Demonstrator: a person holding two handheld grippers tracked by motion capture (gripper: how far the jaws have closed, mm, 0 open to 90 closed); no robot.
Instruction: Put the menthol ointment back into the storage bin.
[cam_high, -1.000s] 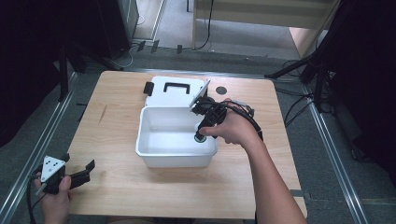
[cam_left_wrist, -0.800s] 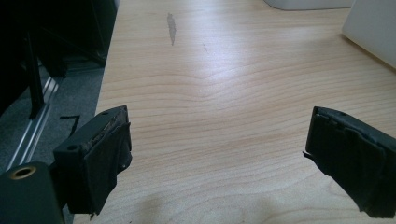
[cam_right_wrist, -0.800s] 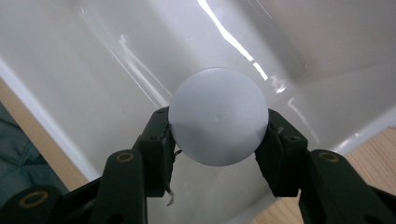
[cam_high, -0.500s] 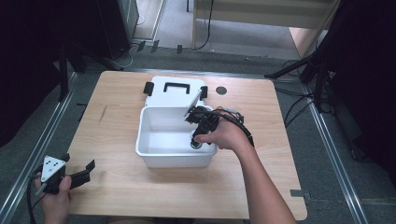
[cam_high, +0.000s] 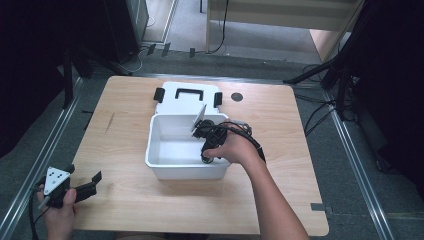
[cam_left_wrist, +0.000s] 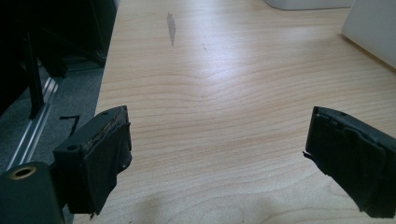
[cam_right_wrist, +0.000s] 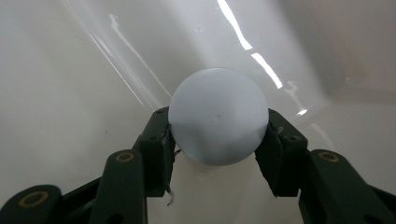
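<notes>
— Where's the right hand (cam_high: 235, 150) now?

— Reaching down into the white plastic tub (cam_high: 165, 167) that sits near the middle of the worktop (cam_high: 280, 190). The forearm comes in from the near edge, angled toward the tub's right wall, wrist bent so the right gripper (cam_right_wrist: 217, 140) points down inside.

— Is it holding anything?

— Yes, its two black jaws pinch a pale, round, smooth thing, a white ball (cam_right_wrist: 217, 122) by the look of it, matte with a faint dimple. The pads press on its left and right sides. It hangs just above the tub's glossy floor, close to the right wall; whether it touches the floor I cannot tell.

— And the tub's lid?

— The white lid (cam_high: 187, 102) lies flat behind the tub, touching its far rim, toward the far edge. It has a black handle and two black clips.

— The other hand?

— The left hand (cam_high: 57, 207) rests at the near left corner. The left gripper (cam_left_wrist: 217, 154) lies low and level over bare, pale, grained wood, jaws spread wide, nothing between them.
</notes>
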